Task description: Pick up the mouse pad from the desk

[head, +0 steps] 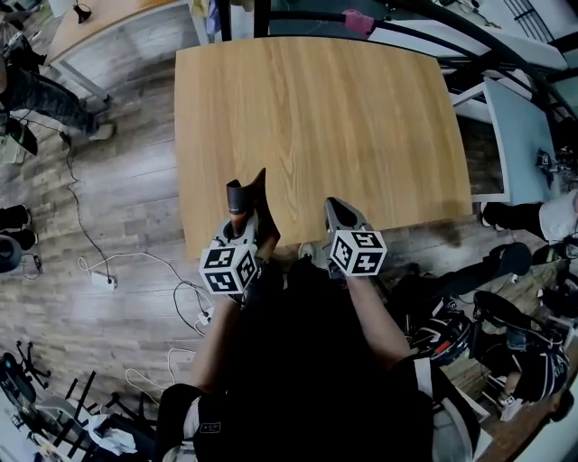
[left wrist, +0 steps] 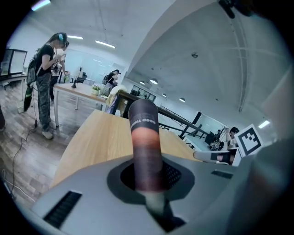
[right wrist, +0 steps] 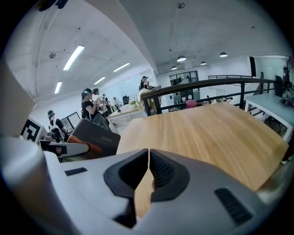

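The mouse pad [head: 249, 209], dark with an orange band, stands up off the wooden desk [head: 316, 117] near its front edge. My left gripper [head: 244, 235] is shut on the pad's lower edge. In the left gripper view the pad [left wrist: 144, 137] rises edge-on from between the pads, with the left gripper [left wrist: 150, 186] closed round it. My right gripper [head: 340, 211] hangs beside it over the desk's front edge, shut with nothing in it. In the right gripper view the right gripper [right wrist: 148, 172] has its pads touching, and the mouse pad [right wrist: 94, 137] shows at the left.
The desk top [right wrist: 206, 133] carries nothing else. Cables and a power strip [head: 99, 278] lie on the floor at the left. Bags and gear [head: 506, 316] crowd the floor at the right. A dark railing [head: 307, 9] runs behind the desk. People [left wrist: 46, 82] stand further off.
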The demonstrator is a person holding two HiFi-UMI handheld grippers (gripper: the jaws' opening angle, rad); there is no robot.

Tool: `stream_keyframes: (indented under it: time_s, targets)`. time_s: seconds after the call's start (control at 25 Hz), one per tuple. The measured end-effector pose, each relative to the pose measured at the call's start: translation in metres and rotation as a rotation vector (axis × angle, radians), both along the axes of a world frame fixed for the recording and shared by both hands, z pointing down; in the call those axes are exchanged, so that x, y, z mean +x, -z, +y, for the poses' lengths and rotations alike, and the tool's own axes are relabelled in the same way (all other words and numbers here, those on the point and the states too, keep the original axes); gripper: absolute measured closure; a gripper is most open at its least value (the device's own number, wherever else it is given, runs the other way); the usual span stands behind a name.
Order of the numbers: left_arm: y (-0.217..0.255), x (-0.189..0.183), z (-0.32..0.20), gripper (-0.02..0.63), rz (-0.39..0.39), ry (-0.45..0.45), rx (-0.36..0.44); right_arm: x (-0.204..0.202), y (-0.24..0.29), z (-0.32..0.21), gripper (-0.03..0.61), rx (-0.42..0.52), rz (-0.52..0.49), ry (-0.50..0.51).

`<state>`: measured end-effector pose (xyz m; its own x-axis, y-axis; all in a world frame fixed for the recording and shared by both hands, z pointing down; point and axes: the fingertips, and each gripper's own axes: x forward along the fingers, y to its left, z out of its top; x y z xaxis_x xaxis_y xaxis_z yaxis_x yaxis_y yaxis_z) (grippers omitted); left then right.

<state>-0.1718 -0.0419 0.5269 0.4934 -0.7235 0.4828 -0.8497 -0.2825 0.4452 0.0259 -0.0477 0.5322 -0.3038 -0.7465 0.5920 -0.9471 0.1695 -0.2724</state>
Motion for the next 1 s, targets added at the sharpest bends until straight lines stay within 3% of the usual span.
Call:
stream_keyframes:
  time_s: [0.4,1.0]
  targets:
    - [0.045,0.009,0.019,0.57,-0.017,0.053,0.073,0.016,0.038,0.02,0.545,0.113,-0.029,0.026]
    - [0.081,0.052,0.039,0.569,-0.008,0.079,0.152,0.055,0.11,0.04,0.545,0.293,-0.101,0.027]
